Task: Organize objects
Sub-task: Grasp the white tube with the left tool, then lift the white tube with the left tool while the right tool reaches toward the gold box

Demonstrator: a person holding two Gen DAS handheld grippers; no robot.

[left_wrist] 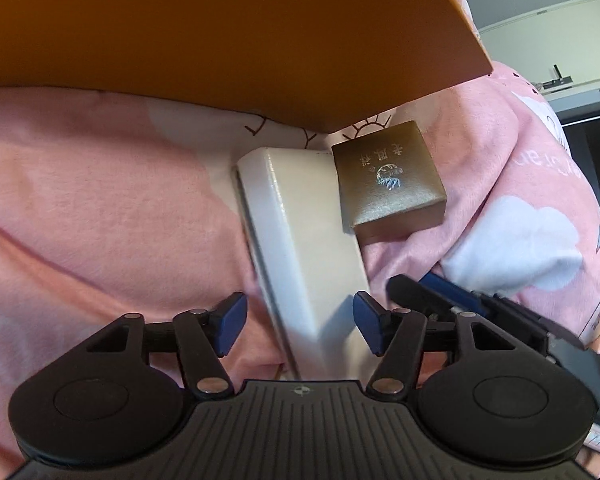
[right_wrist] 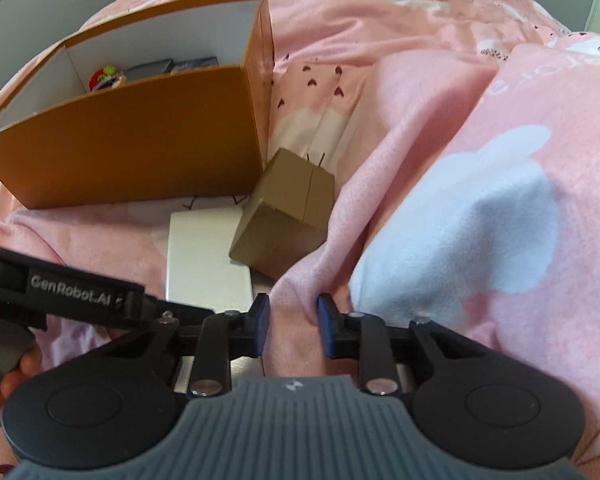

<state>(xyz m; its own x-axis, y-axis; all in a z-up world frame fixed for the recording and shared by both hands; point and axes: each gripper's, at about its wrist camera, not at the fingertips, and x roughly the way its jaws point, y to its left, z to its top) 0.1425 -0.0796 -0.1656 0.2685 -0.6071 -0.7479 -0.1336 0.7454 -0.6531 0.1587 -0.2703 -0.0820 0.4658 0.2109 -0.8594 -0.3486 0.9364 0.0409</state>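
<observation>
Left gripper (left_wrist: 300, 322) wide, straddling the near end of the white box (left_wrist: 300, 240), pads not yet touching. Right gripper (right_wrist: 293, 330) narrow, empty. Box looks light, stiff, smooth cardboard; grip its long sides. Gold box (left_wrist: 388, 178) leans just beyond.

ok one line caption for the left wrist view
Open left tool straddling a long white cardboard box beside a small gold box on pink bedding.

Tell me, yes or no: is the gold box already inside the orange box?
No, the gold box lies on the pink blanket outside the orange box, against the white box.
</observation>
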